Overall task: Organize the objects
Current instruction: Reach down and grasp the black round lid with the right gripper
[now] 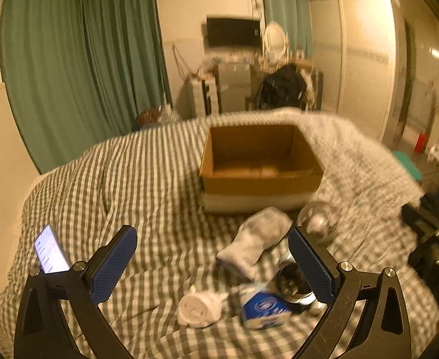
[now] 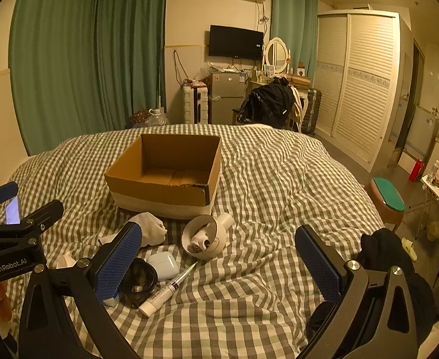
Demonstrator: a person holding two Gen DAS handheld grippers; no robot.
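The left gripper (image 1: 213, 264) was held with its blue-padded fingers (image 1: 113, 264) wide apart and nothing between them, low over the checked bed cover (image 1: 147, 179). The right gripper (image 2: 219, 264) was likewise spread open and empty.

Nearest in the right wrist view, at about seven o'clock, a white tube with a thin nozzle (image 2: 167, 290) was laid on the cover, just beside a coil of black cable (image 2: 138, 281) and a pale earbud case (image 2: 163, 265). In the left wrist view, a small rolled white cloth (image 1: 200, 306) and a blue-and-white packet (image 1: 262, 306) were seen at six o'clock; this view was blurred, so the shiny rounded object (image 1: 318, 218) at about two o'clock could only tentatively be taken for a metal bowl. A white hairdryer (image 2: 206, 237) was lying near the centre of the right view, with a bundled white sock (image 2: 150, 227) at its nine o'clock.

Farther off, at twelve o'clock, an open cardboard box (image 2: 165, 176) was set upright on the bed, apparently empty. A lit phone (image 1: 50, 249) was mounted at nine o'clock. Beyond the bed, green curtains (image 2: 79, 59) and a wall television (image 2: 235, 42) were visible.
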